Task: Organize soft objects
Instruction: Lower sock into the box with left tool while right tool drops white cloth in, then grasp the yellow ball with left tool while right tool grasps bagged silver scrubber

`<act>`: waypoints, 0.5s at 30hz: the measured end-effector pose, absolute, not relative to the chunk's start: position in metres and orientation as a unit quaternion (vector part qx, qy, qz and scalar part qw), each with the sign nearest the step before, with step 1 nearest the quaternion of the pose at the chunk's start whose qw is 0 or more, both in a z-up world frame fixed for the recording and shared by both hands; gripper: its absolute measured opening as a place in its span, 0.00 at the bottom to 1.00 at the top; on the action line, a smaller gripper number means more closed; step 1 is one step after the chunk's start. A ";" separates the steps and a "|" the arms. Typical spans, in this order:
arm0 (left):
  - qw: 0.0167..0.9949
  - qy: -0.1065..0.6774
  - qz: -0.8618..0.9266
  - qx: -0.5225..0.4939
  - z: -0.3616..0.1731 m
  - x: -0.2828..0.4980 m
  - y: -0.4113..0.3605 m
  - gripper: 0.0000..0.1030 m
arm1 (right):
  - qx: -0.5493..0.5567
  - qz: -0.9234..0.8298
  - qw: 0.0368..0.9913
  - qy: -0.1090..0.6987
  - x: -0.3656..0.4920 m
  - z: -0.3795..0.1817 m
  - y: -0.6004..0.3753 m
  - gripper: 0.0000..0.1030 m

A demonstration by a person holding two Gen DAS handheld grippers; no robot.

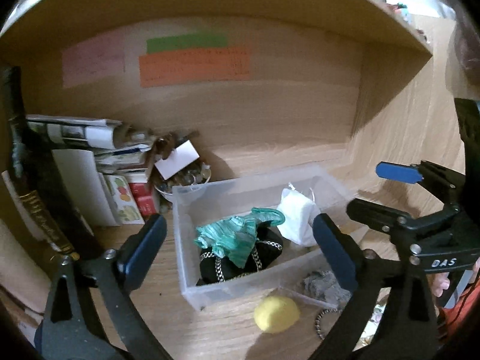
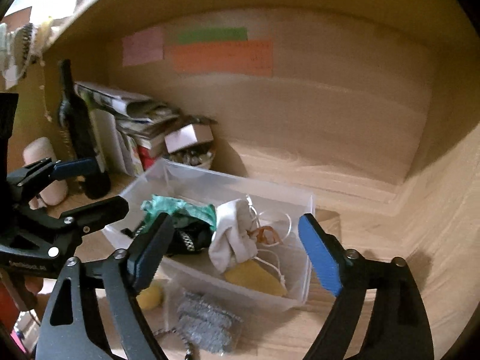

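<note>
Nearest the lens, low in the left wrist view: left tool, spread wide, gripping nothing, poised over the near part of the clear bin. Left of centre inside that bin, teal cloth draped over a black chain-trimmed pouch; right of those, a white pouch against the far wall. Probably well along, then: three soft pieces already packed. Further right and lower in the frame, outside the bin on the counter: yellow ball, and a grey knit piece that seems to sit in a smaller clear tray, hard to say for sure. Those two look like the remaining work. Far right of the frame, right tool seen from the side, fingers apart.

Right wrist view, left edge: left tool again from the side, held off the bin. Lower centre: right tool, gaping wide and empty, hanging over the bin's right half, just beside the white pouch. Inside the bin at lower right, a yellow flat piece, identity unclear. Grey knit piece at bottom centre, yellow ball peeking beside the dark left finger.
</note>
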State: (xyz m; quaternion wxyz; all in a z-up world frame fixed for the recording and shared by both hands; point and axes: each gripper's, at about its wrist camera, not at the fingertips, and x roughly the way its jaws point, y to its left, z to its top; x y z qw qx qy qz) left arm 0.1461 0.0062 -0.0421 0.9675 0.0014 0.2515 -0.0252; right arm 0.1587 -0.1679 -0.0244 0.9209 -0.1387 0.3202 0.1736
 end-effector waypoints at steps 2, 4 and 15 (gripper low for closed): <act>0.967 0.252 -0.027 0.002 -0.042 0.137 0.006 0.98 | -0.144 0.177 0.922 0.312 0.146 -0.022 -0.169 0.85; 0.966 0.257 -0.029 0.004 -0.046 0.133 0.006 0.98 | -0.149 0.180 0.922 0.310 0.136 -0.022 -0.170 0.86; 0.945 0.324 -0.036 -0.008 -0.090 0.124 0.003 1.00 | -0.113 0.174 0.901 0.382 0.121 -0.072 -0.190 0.86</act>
